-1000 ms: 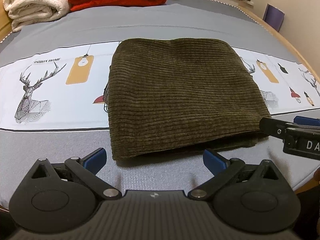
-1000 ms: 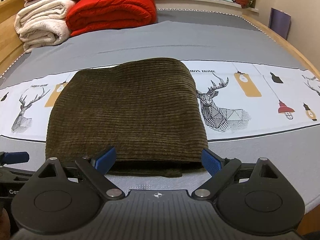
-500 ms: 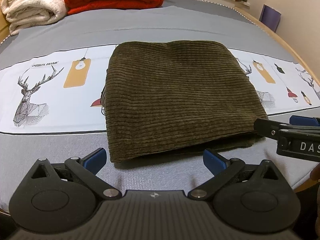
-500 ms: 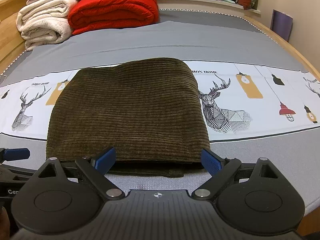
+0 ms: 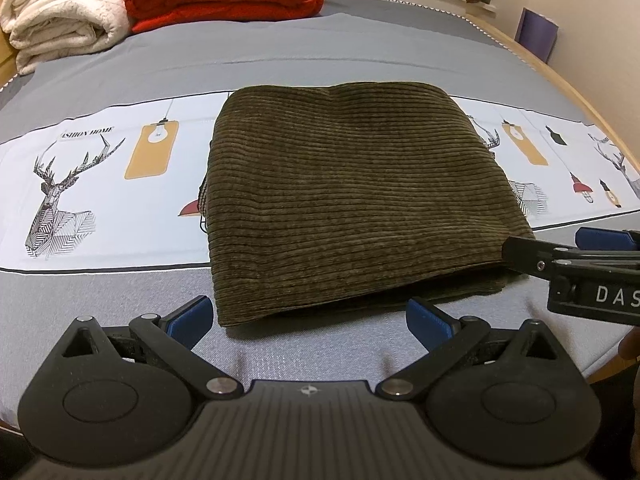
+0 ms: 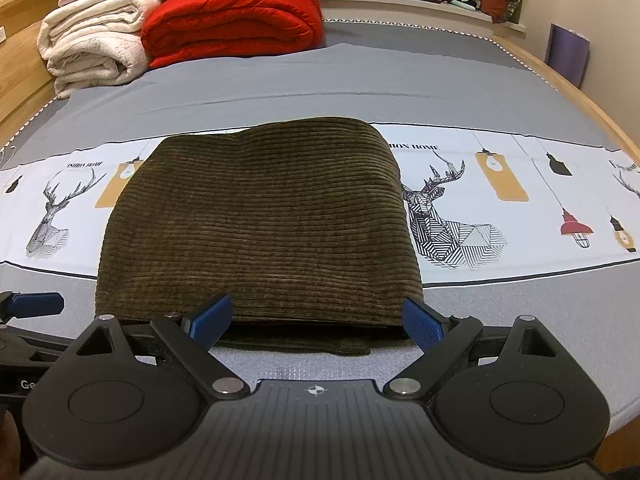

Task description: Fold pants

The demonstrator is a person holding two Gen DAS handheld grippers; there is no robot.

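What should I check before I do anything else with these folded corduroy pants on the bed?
1. Left gripper open and holding nothing: ok.
2. Right gripper open and holding nothing: ok; its jaws sit at the near edge of the pants with no cloth between them.
3. Pants folded into a compact rectangle: ok; the top surface lies flat.
4. Layers aligned: not ok; a lower layer sticks out past the top layer at the near edge.
5. Pants fully supported on the bed: ok.
6. Nearby stack clear: ok; the red blanket and white blanket lie far back.
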